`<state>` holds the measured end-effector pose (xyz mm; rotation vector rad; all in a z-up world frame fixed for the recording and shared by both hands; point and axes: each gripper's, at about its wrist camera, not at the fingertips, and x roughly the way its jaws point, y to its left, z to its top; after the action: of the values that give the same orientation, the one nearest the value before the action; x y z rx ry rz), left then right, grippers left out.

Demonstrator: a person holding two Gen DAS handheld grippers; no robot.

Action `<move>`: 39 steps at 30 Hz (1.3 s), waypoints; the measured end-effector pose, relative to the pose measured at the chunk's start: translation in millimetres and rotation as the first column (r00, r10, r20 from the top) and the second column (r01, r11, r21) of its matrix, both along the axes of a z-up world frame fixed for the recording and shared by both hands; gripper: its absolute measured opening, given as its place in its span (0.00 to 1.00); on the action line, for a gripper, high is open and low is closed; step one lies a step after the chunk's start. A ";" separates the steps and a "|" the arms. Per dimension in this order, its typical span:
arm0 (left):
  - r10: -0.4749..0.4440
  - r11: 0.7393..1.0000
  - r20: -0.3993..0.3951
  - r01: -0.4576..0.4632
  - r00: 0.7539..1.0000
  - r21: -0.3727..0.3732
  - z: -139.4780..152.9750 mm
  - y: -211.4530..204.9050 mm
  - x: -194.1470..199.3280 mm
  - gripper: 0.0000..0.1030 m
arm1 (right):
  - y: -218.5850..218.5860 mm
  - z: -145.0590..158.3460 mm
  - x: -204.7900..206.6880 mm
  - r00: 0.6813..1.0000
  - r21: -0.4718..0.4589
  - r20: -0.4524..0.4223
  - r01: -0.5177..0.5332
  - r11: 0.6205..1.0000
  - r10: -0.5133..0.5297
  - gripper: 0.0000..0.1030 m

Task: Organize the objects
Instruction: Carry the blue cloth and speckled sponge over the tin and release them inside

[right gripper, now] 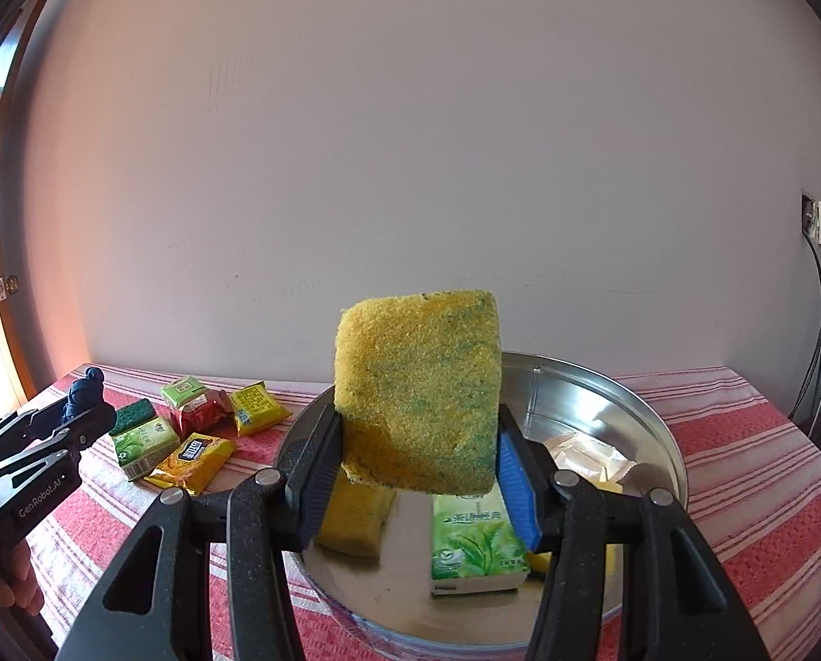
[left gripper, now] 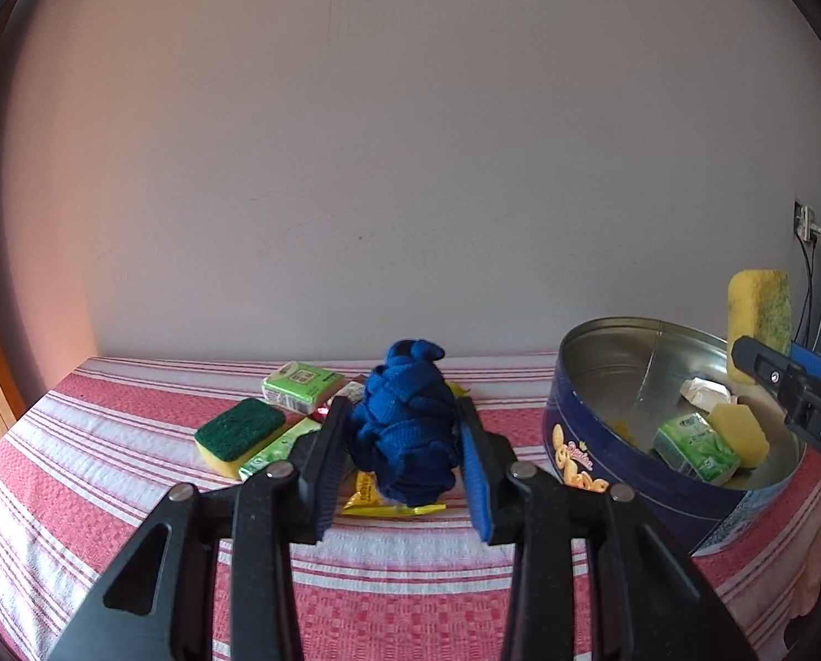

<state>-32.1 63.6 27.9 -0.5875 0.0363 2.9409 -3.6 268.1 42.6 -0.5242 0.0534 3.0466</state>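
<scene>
My left gripper (left gripper: 405, 429) is shut on a bundle of blue braided cloth (left gripper: 405, 418), held above the red-striped tablecloth (left gripper: 388, 567). The same gripper (right gripper: 82, 410) and its blue cloth (right gripper: 82, 394) show at the left of the right wrist view. My right gripper (right gripper: 419, 440) is shut on a yellow sponge with a green-stained face (right gripper: 419, 394), held upright over the open round tin (right gripper: 647, 418). From the left wrist view that sponge (left gripper: 757, 319) hangs above the tin (left gripper: 587, 440) at the right.
Inside the tin lie a yellow sponge (right gripper: 355, 518), a green tissue pack (right gripper: 474, 545) and a pale wrapper (right gripper: 592, 454). On the cloth to the left sit a green-topped sponge (left gripper: 239, 435), green packs (left gripper: 300, 385) and yellow and red snack packets (right gripper: 195, 460). The wall stands close behind.
</scene>
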 end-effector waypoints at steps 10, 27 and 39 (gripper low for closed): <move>-0.098 0.995 -0.012 0.098 0.995 0.006 11.1 76.3 -7.4 0.36 | 41.9 -2.1 -15.2 0.998 0.008 0.028 0.060 0.998 -0.060 0.53; -0.154 0.988 0.061 0.154 0.986 0.007 -4.8 145.7 -35.4 0.36 | 91.8 -10.7 -37.8 0.984 0.023 0.111 0.140 0.990 -0.142 0.53; -0.143 0.990 0.099 0.144 0.985 -0.004 -18.0 152.8 -43.4 0.36 | 83.4 -20.6 -47.4 0.977 0.047 0.165 0.128 0.991 -0.134 0.53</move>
<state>-75.5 216.4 10.0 -0.6994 0.0803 2.7711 -51.0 351.5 22.0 -0.7417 0.0245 2.8578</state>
